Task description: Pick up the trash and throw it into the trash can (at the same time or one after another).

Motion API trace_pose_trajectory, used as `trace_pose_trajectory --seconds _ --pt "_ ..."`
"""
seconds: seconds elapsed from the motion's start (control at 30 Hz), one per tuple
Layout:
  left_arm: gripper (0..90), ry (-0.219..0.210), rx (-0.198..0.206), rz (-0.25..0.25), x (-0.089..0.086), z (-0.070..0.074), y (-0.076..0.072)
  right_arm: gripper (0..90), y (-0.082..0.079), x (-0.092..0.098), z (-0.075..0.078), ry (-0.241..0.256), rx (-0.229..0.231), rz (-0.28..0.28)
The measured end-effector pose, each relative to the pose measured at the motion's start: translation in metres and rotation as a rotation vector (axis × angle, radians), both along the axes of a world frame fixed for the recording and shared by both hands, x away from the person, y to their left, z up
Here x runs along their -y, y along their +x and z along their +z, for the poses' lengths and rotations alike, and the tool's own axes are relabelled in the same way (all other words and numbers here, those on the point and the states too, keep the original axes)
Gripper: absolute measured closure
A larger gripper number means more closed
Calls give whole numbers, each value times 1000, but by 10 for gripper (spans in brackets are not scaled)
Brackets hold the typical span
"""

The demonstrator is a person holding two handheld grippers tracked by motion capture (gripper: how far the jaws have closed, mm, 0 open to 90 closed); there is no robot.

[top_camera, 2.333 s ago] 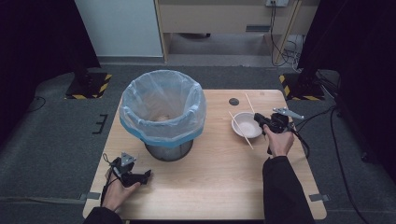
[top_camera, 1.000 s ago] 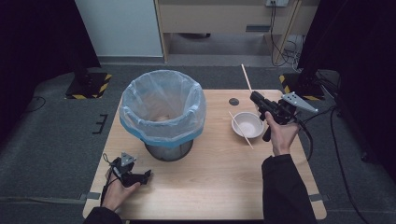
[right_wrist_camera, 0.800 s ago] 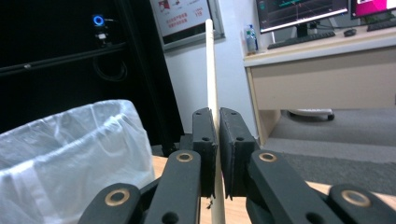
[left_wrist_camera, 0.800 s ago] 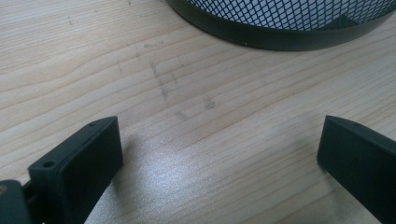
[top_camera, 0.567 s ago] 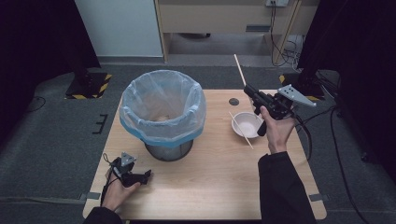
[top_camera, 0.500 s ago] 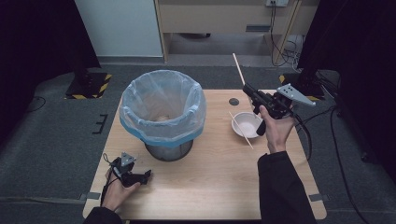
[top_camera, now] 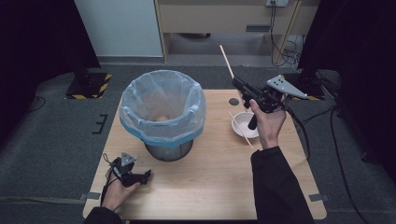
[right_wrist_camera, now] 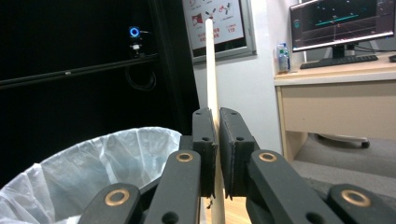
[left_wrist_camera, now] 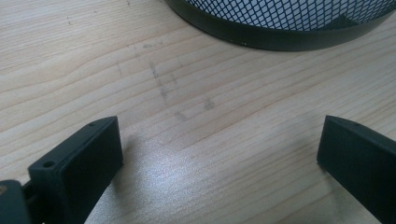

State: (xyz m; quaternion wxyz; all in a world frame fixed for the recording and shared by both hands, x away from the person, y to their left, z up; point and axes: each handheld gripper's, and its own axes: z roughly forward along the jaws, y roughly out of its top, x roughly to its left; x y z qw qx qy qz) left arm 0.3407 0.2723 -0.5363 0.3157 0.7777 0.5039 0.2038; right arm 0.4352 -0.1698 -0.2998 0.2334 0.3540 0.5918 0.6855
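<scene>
Nearest the person, the left claw (top_camera: 145, 176) rests on the tabletop (top_camera: 210, 186) at its front left corner, released: the left gripper view has its two black jaws set wide apart over bare wood grain, with nothing between them. That same view catches the black mesh foot of the bin (left_wrist_camera: 285, 21) just ahead, a detail the high view renders as a dark base under the plastic liner (top_camera: 161, 109).

Farther back on the right, the right claw (top_camera: 237, 83) is lifted above the tabletop and clenched on a chopstick (top_camera: 227, 61), which slants up and away from the jaws. The right gripper view shows the grip plainly: the pale stick (right_wrist_camera: 211, 65) is pinched between the two pads and rises upright past them, with the liner's rim (right_wrist_camera: 93, 172) low at the left.

Under that hand, the high view shows a white bowl (top_camera: 240, 122) with a second chopstick (top_camera: 244, 135) lying across it, and a small dark disc (top_camera: 233, 101) just beyond.
</scene>
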Motion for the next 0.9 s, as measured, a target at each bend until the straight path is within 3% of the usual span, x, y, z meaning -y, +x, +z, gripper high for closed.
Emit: trace_pose_trajectory --seconds 0.5,0.9 --pt "0 0 0 -4 1 0 0 858 2 -31 19 -2 26 54" --pt "0 0 1 -6 1 0 0 858 7 -45 19 20 21 78"
